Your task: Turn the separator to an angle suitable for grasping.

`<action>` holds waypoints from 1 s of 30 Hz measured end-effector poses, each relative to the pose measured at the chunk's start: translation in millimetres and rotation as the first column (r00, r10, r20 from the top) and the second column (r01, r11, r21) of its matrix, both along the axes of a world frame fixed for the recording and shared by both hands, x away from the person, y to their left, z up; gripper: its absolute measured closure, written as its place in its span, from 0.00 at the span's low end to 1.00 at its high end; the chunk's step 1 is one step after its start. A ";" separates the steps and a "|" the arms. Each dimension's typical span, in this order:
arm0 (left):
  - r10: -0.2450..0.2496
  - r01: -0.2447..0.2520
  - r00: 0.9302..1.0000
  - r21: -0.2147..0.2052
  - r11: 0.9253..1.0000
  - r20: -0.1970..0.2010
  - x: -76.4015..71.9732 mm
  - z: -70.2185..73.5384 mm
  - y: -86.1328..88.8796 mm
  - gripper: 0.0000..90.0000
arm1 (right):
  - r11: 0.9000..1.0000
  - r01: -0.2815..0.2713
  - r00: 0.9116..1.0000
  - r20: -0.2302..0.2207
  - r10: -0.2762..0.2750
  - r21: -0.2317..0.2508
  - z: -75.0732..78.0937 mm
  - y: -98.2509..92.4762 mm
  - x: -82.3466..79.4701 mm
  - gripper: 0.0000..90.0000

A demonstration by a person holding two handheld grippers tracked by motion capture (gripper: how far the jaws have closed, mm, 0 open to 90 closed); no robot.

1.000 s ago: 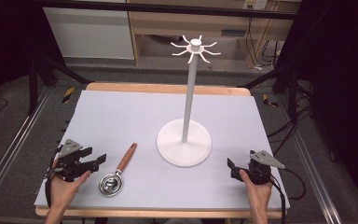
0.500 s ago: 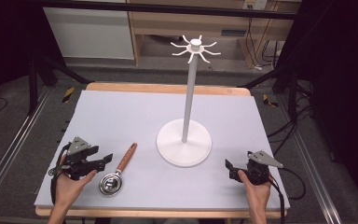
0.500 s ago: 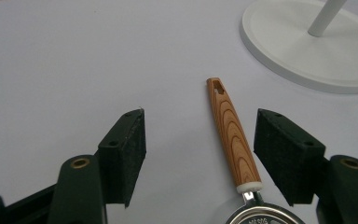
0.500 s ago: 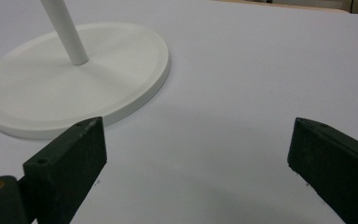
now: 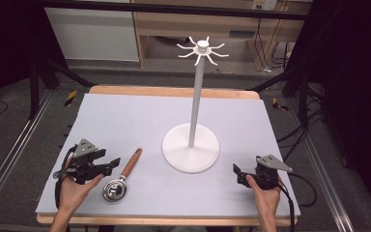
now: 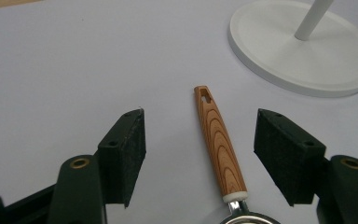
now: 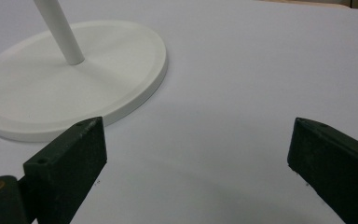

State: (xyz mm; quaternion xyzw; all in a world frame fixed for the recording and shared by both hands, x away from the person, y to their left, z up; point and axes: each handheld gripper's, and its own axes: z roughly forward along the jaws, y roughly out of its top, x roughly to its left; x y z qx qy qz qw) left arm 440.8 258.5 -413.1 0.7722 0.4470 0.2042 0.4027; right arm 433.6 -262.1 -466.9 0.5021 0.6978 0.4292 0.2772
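A: With its jaws spread wide, the left gripper (image 6: 199, 154) lines up on the strainer (image 5: 121, 178), whose wooden handle (image 6: 218, 145) lies flat on the bench (image 5: 125, 121), running straight ahead between the two pads.

B: So that's the approach step, nothing gripped yet?

A: Right, both pads stand apart from the handle, one on each side. The metal bowl sits close in at the gripper's base, and the handle's slotted tip points away from it.

B: And the right gripper (image 7: 198, 163)?

A: Open too, and empty, resting low near the bench edge. The stand (image 5: 191, 145) has its base ahead of it and to its left.

B: Next move?

A: I'd say push the left gripper a touch forward and down, then close on the mid-handle. The slot looks meant for a hook on the stand top (image 5: 202, 50), so the grip should leave that tip free.
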 end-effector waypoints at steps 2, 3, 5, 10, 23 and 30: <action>-0.001 0.001 1.000 0.000 1.000 -0.004 0.9 -0.2 -1.0 0.37 | 1.000 -0.004 1.000 -0.008 0.004 -0.001 -0.7 0.6 0.5 0.06; -0.005 0.005 1.000 0.002 1.000 -0.006 2.0 0.2 -2.6 0.37 | 1.000 -0.006 1.000 -0.010 0.005 -0.007 -1.7 1.1 1.1 0.06; -0.007 0.007 1.000 0.002 1.000 -0.006 2.2 0.6 -3.5 0.37 | 1.000 -0.003 1.000 -0.012 0.003 -0.003 -2.1 1.6 0.7 0.06; -0.028 0.028 1.000 0.009 1.000 -0.006 4.3 4.9 -11.0 0.37 | 1.000 -0.004 1.000 -0.010 0.004 -0.005 -1.9 1.0 -1.1 0.06; -0.063 0.069 0.995 0.078 0.995 -0.072 18.3 4.6 -30.8 0.39 | 1.000 -0.004 1.000 -0.020 0.004 0.002 0.3 -0.8 -2.2 0.06; -0.068 0.083 0.990 0.119 0.989 -0.126 26.2 -4.0 -38.9 0.42 | 1.000 -0.004 1.000 -0.022 0.004 0.002 0.2 -0.1 -1.9 0.06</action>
